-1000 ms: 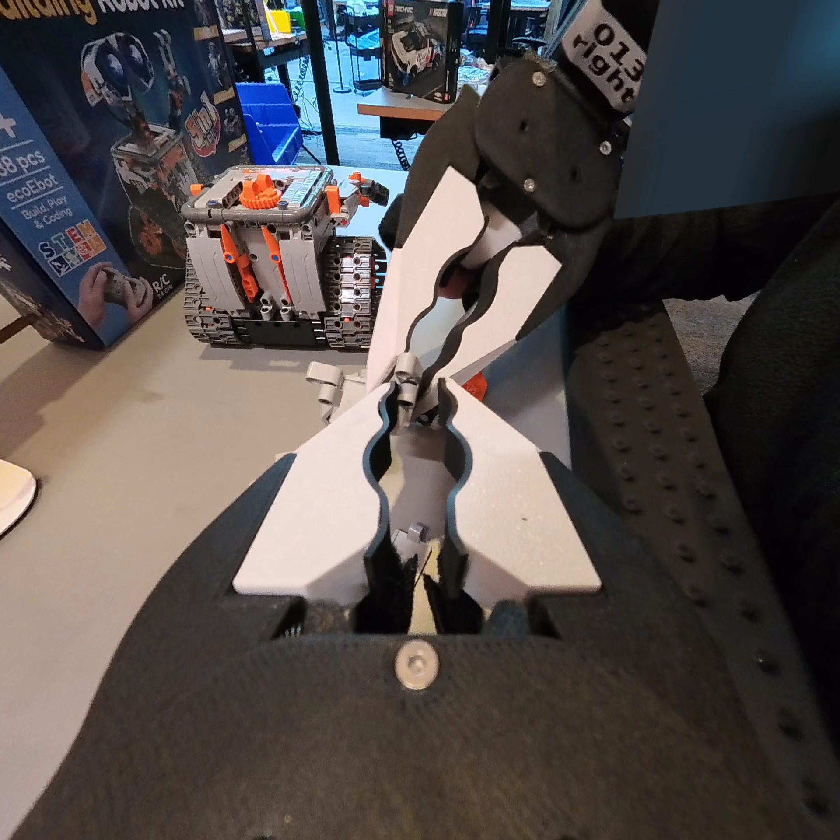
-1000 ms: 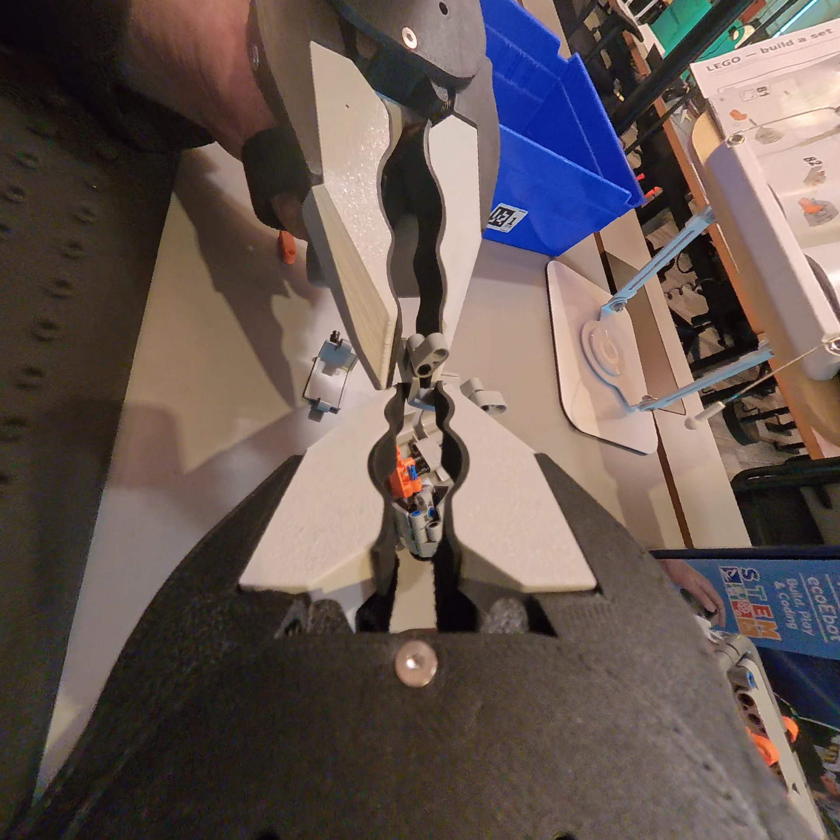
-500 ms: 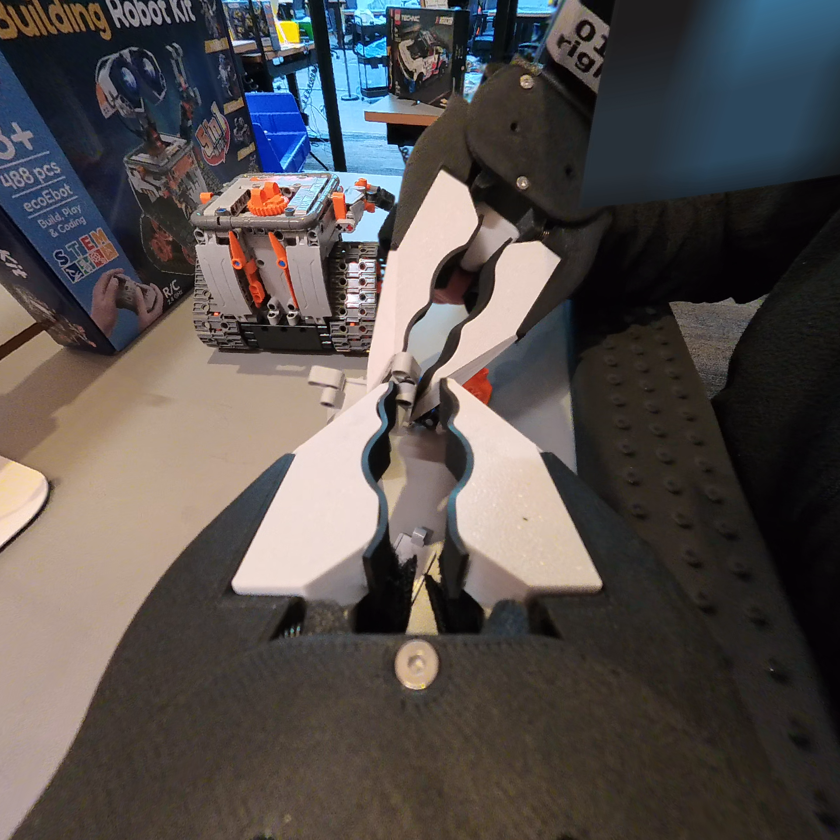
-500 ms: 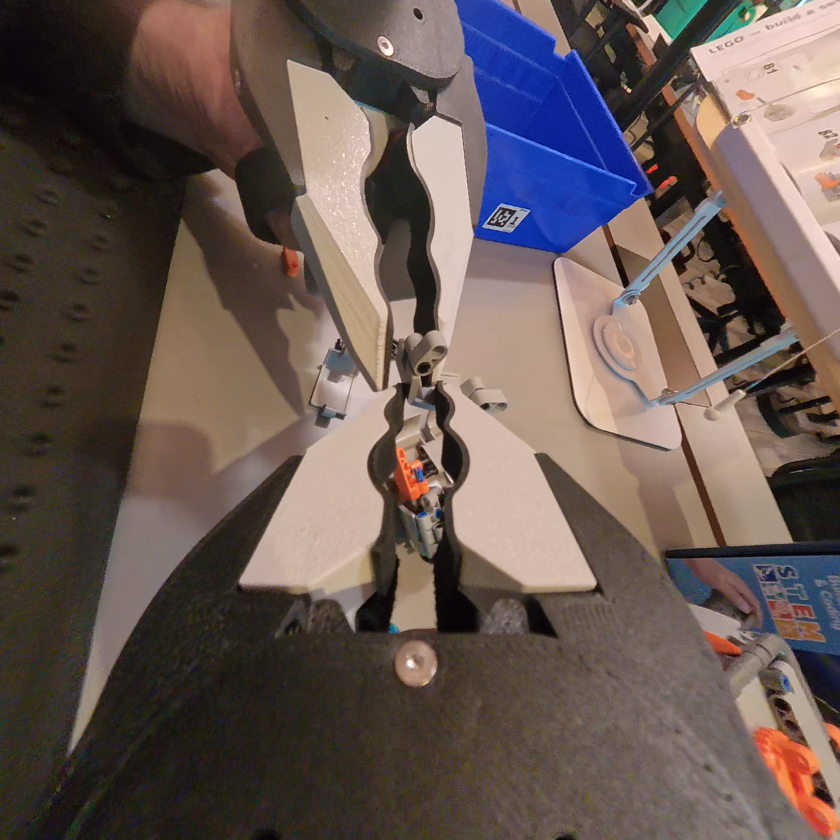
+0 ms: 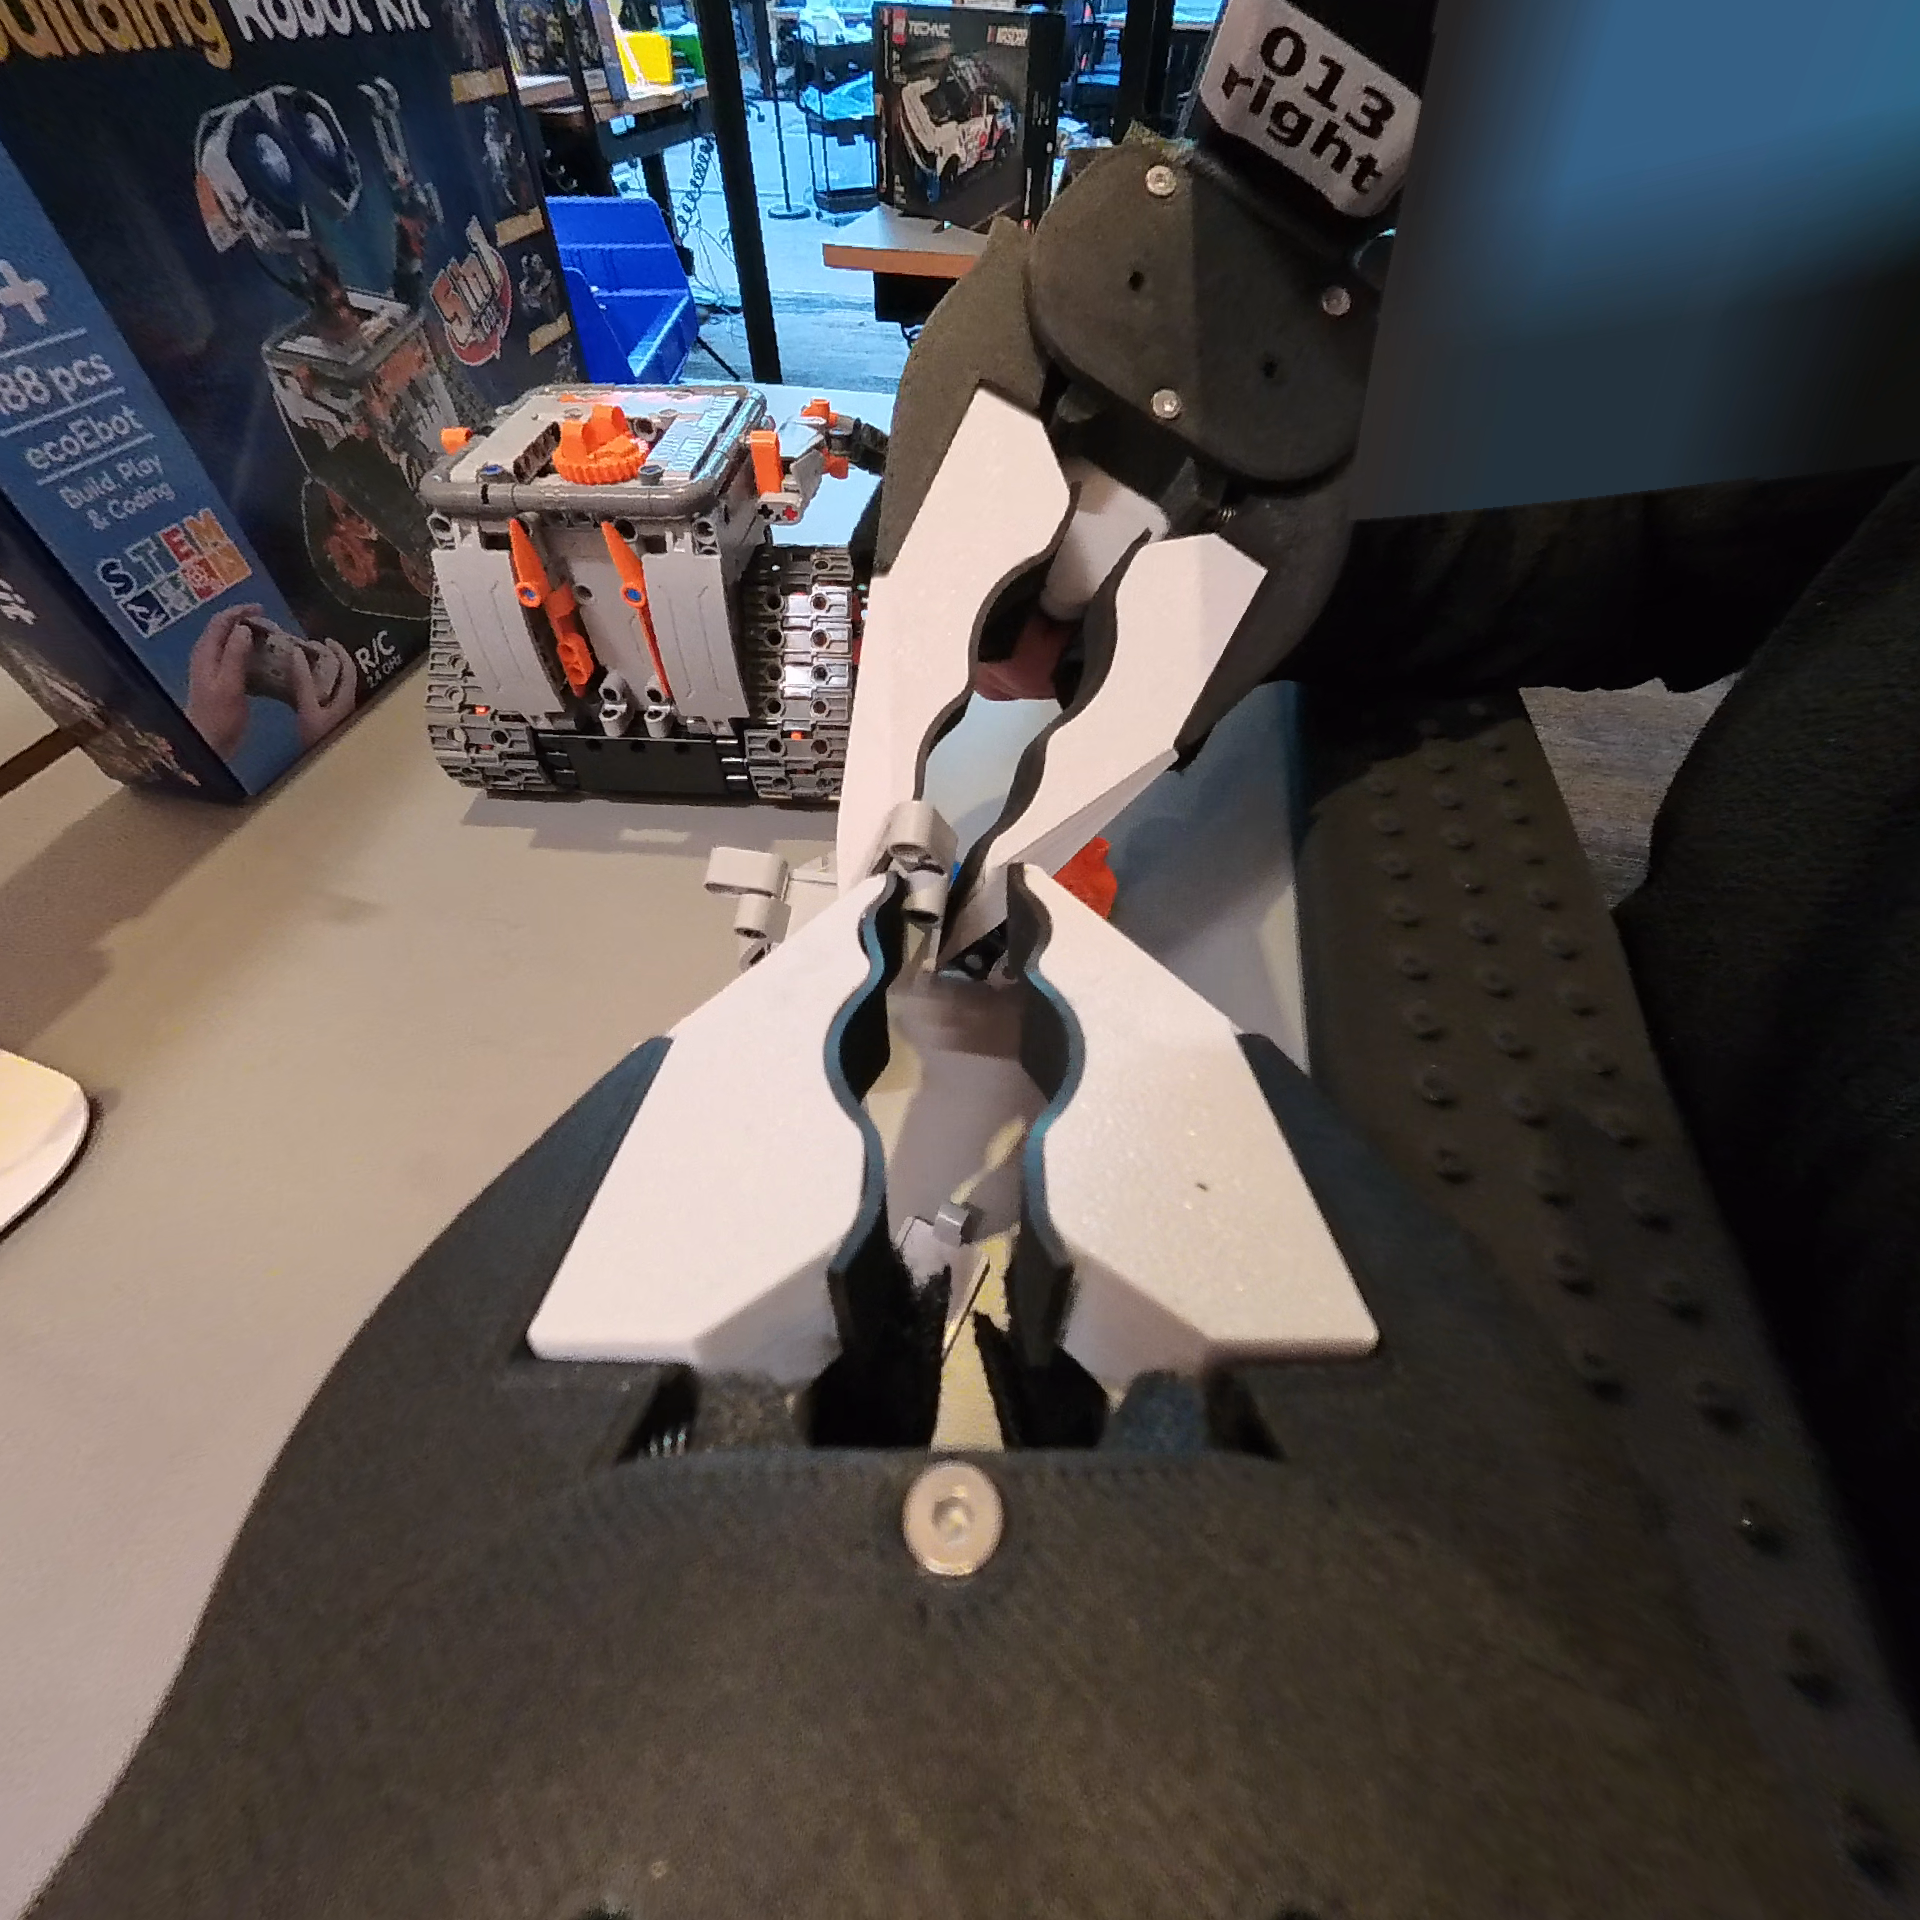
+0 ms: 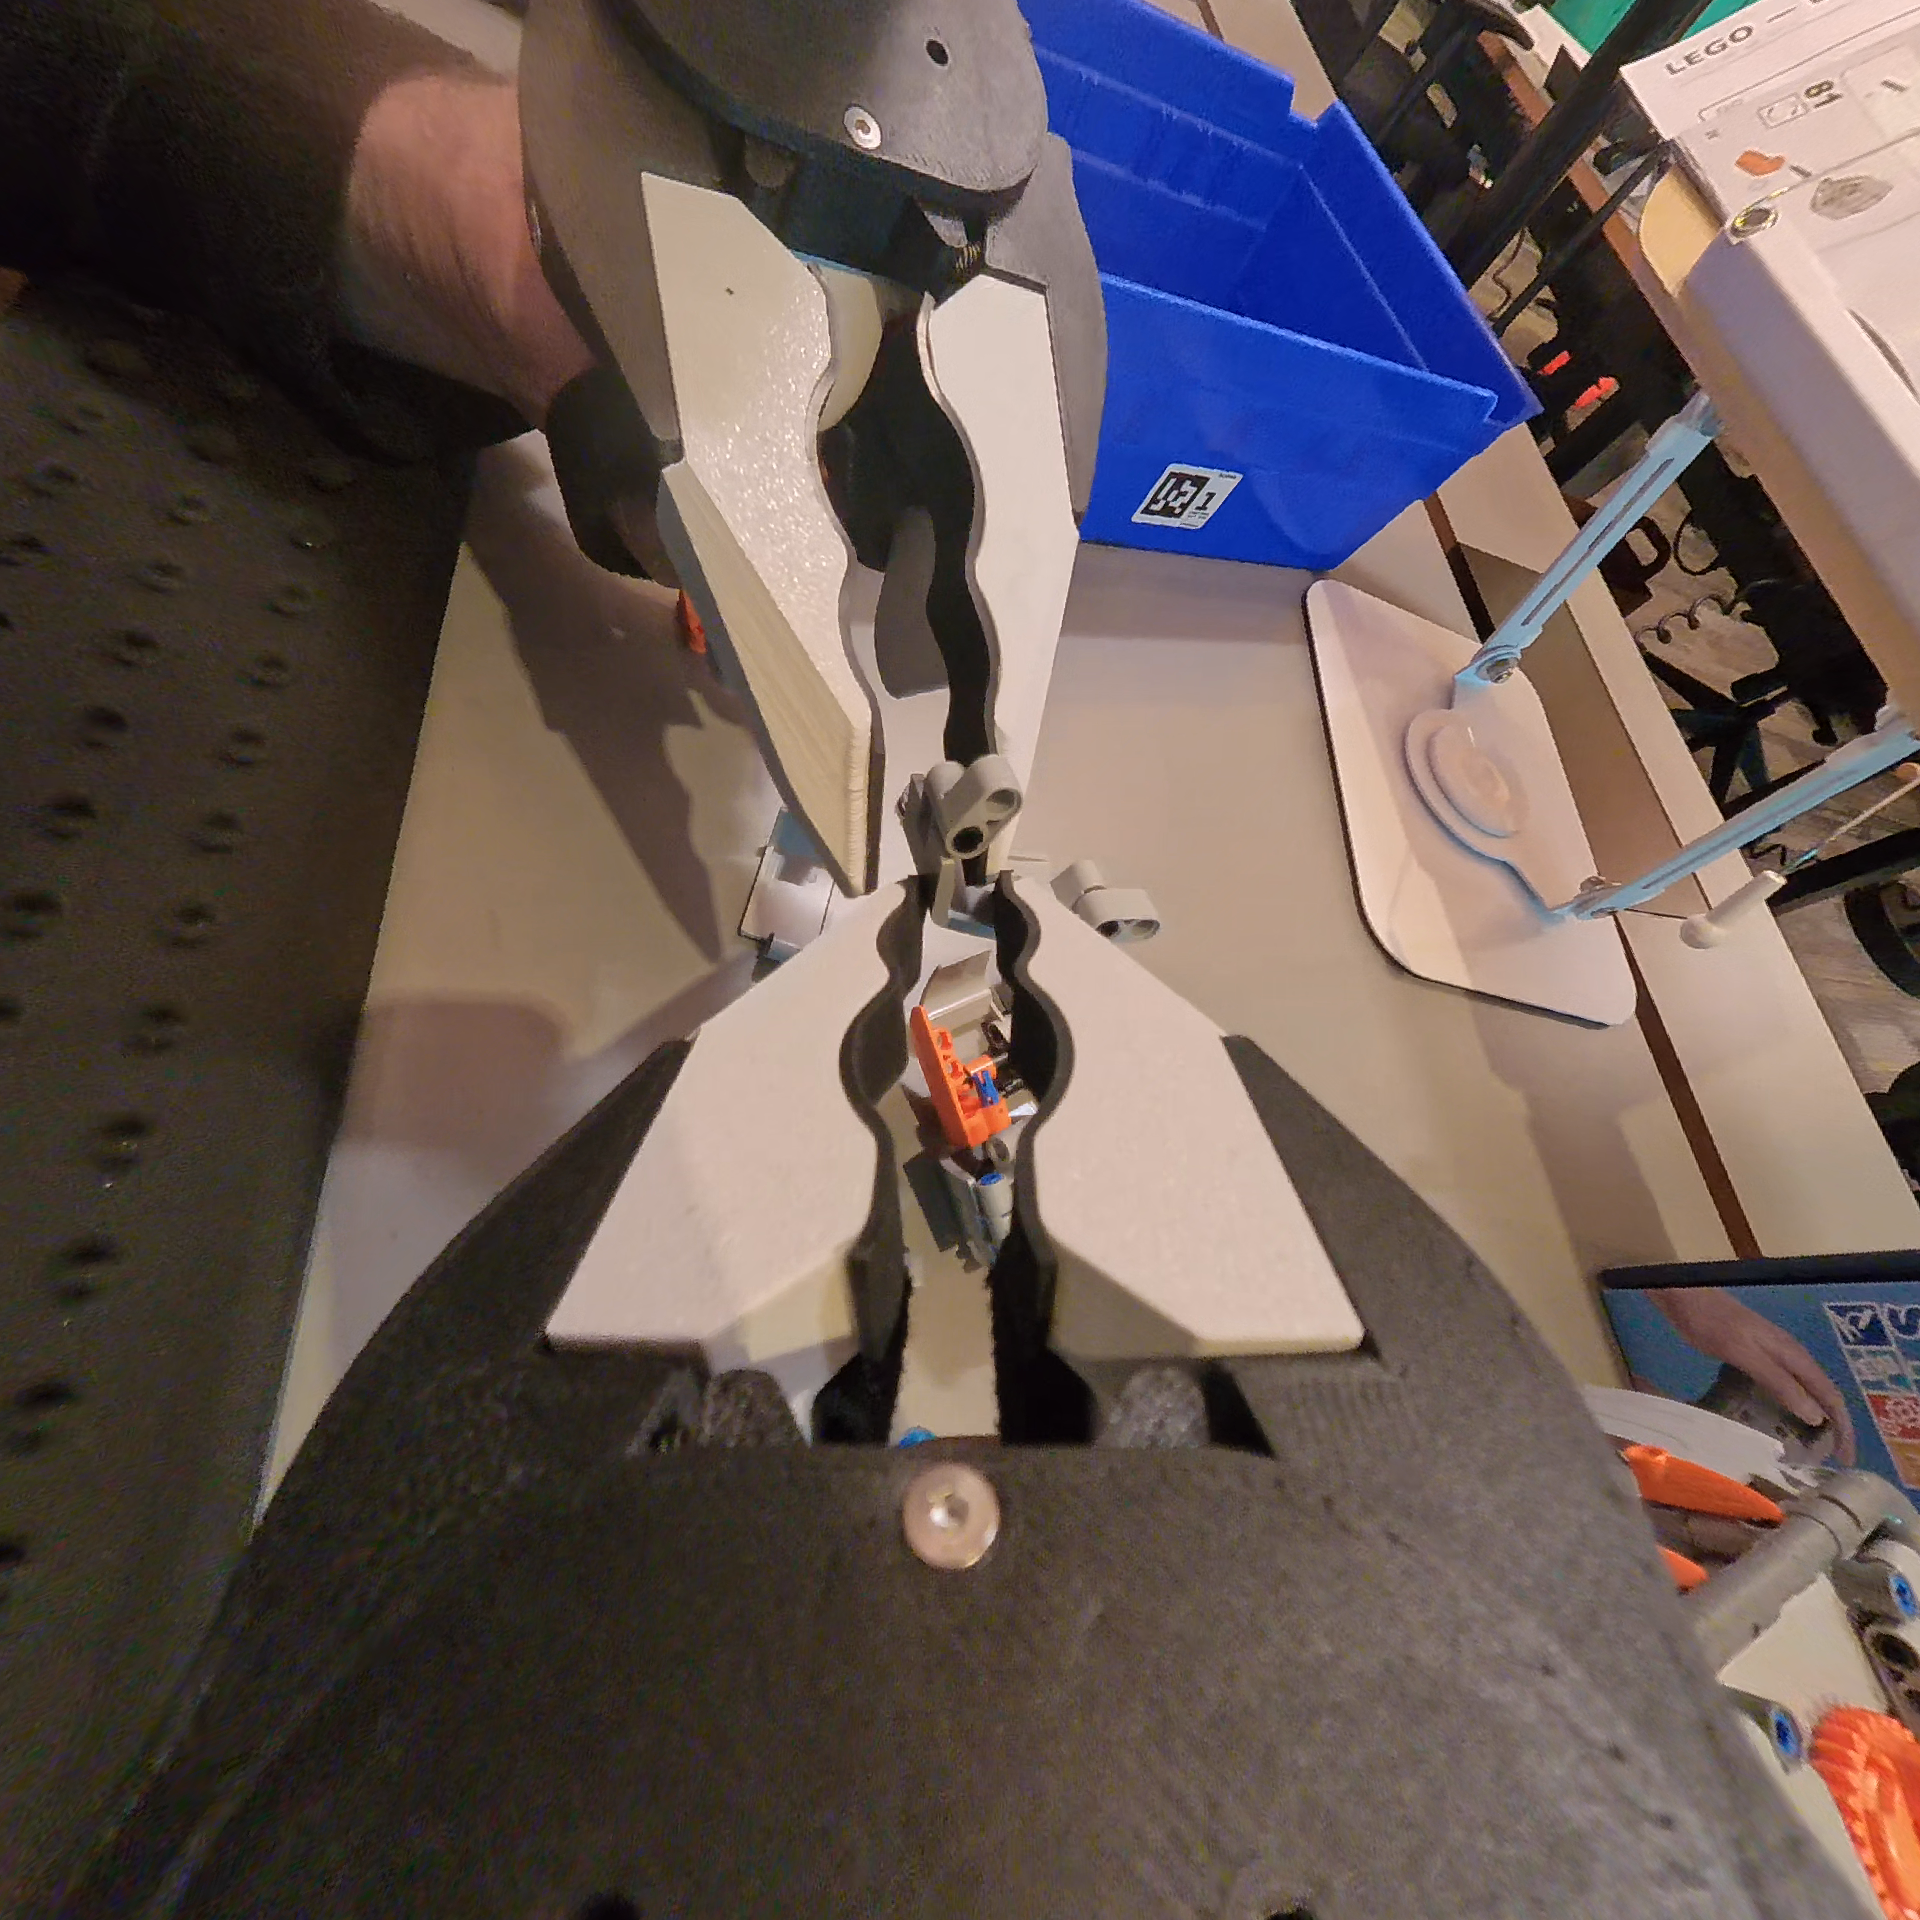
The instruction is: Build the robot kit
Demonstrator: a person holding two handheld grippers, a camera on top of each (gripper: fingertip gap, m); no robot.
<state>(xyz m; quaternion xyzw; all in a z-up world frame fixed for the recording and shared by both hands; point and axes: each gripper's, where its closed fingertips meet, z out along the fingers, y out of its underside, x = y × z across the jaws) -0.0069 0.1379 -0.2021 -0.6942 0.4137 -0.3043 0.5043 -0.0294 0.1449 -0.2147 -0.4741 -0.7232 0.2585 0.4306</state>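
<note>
My right gripper (image 6: 956, 899) is shut on a small grey and orange brick assembly (image 6: 961, 1101) that runs along the gap between its fingers. A grey connector (image 6: 971, 816) sticks out past its tips. My left gripper (image 5: 948, 904) meets it tip to tip above the table and is shut on that grey connector (image 5: 920, 836). In the right wrist view the left gripper (image 6: 935, 831) comes down from the top, held by a hand. In the left wrist view the right gripper (image 5: 940, 894) comes in from the upper right.
A tracked grey and orange robot model (image 5: 623, 592) stands behind, beside a blue kit box (image 5: 156, 416). A loose grey connector (image 5: 748, 873) and an orange piece (image 5: 1091, 873) lie on the table. A blue bin (image 6: 1247, 364) and a white stand base (image 6: 1455, 790) are farther off. A dark studded mat (image 5: 1507, 1039) lies to the right. Less than 4 cm separates the two grippers' tips.
Both grippers stay tip to tip on the assembly. The views have shifted only slightly; nothing has been let go.
</note>
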